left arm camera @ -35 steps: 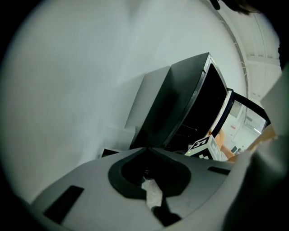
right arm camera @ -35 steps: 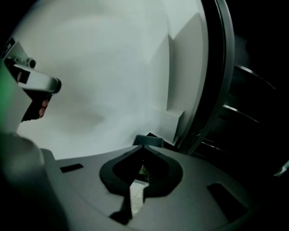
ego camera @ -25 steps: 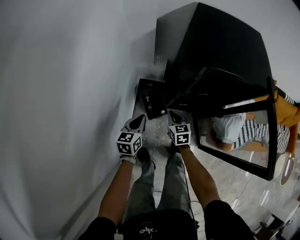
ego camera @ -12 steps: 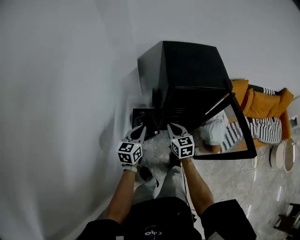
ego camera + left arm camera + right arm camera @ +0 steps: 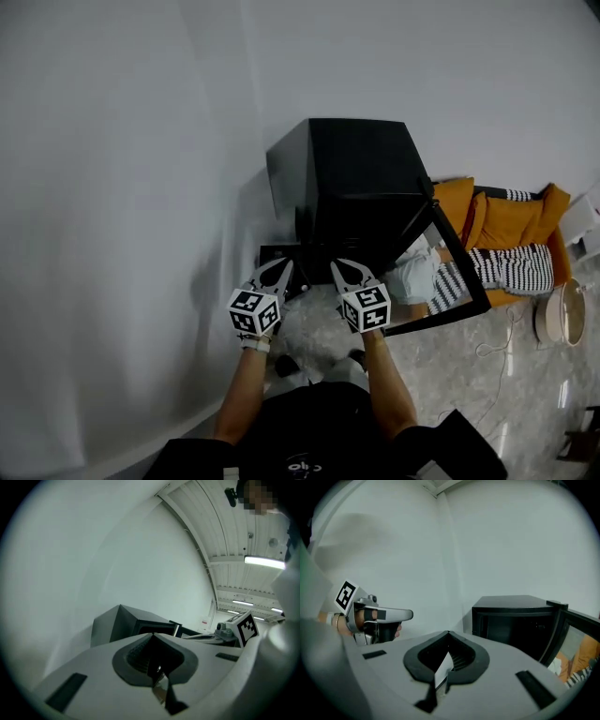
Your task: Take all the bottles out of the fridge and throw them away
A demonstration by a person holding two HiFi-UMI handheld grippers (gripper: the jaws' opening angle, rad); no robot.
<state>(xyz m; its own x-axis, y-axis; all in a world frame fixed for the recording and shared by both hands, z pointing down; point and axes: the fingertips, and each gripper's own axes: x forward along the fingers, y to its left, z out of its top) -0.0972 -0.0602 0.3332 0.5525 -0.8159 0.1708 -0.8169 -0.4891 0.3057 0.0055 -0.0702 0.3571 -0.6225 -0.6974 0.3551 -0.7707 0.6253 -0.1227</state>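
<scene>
The boxy black fridge (image 5: 361, 178) stands against the smooth white wall (image 5: 141, 187), with its glass door (image 5: 450, 272) open. The left gripper (image 5: 281, 265) and the right gripper (image 5: 339, 267) are in front of it, their ribbed jaws pressed together and holding nothing.

Black box-shaped fridge (image 5: 352, 169) stands upright on the pale marbled floor (image 5: 469, 375), back against the white wall (image 5: 141, 187). Its black-framed glass door (image 5: 450, 272) is swung wide open toward the right of the head view. Interior is dark, contents can't be made out. A low dark box (image 5: 274, 253) sits on the floor just beside the fridge's front left corner.
</scene>
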